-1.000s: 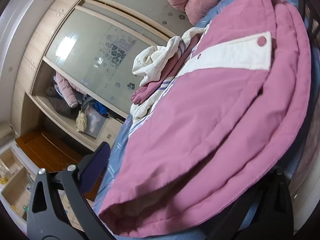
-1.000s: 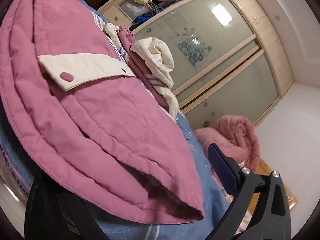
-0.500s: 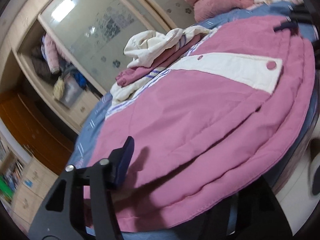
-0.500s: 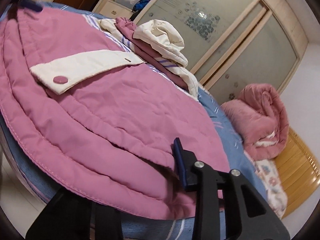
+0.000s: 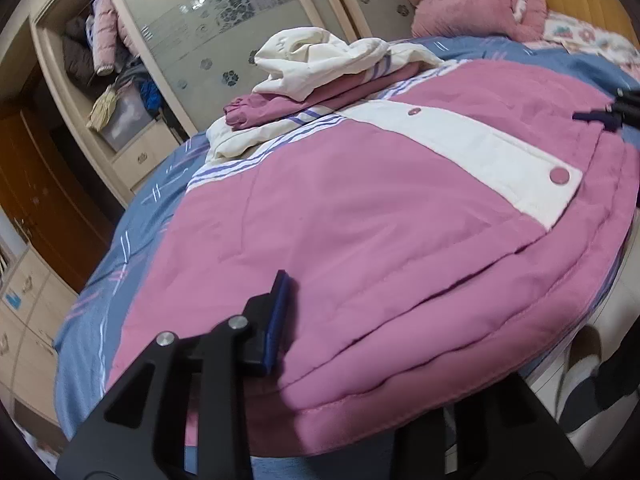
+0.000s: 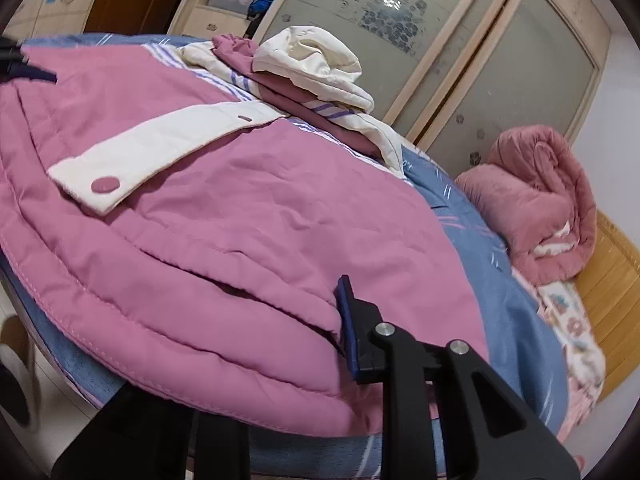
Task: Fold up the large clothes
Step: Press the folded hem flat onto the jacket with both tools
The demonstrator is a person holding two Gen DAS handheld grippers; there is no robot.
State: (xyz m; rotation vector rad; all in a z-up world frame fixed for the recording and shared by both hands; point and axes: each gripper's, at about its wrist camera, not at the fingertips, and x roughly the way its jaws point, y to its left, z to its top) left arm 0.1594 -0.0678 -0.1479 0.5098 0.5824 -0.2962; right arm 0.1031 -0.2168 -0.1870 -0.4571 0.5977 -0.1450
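Observation:
A large pink padded jacket [image 5: 360, 216] with a white snap placket [image 5: 480, 148] lies spread on the blue bed sheet [image 5: 132, 216]; it also shows in the right wrist view [image 6: 240, 216]. My left gripper [image 5: 344, 364] has closed on the jacket's near left hem, one finger [image 5: 276, 312] on top, the other beneath the cloth. My right gripper [image 6: 288, 352] has closed on the near right hem, upper finger [image 6: 352, 320] on top. Each gripper's tip shows at the edge of the other's view.
A folded pink and cream garment pile [image 5: 320, 80] lies behind the jacket. A rolled pink quilt [image 6: 540, 200] sits at the bed's head. Wardrobe with frosted sliding doors [image 6: 460, 40] stands beyond. The bed's near edge and floor [image 5: 580, 360] lie below.
Both grippers rose from bed-edge level, moved in over the hem corners, and their fingers closed from wide apart onto the jacket's hem.

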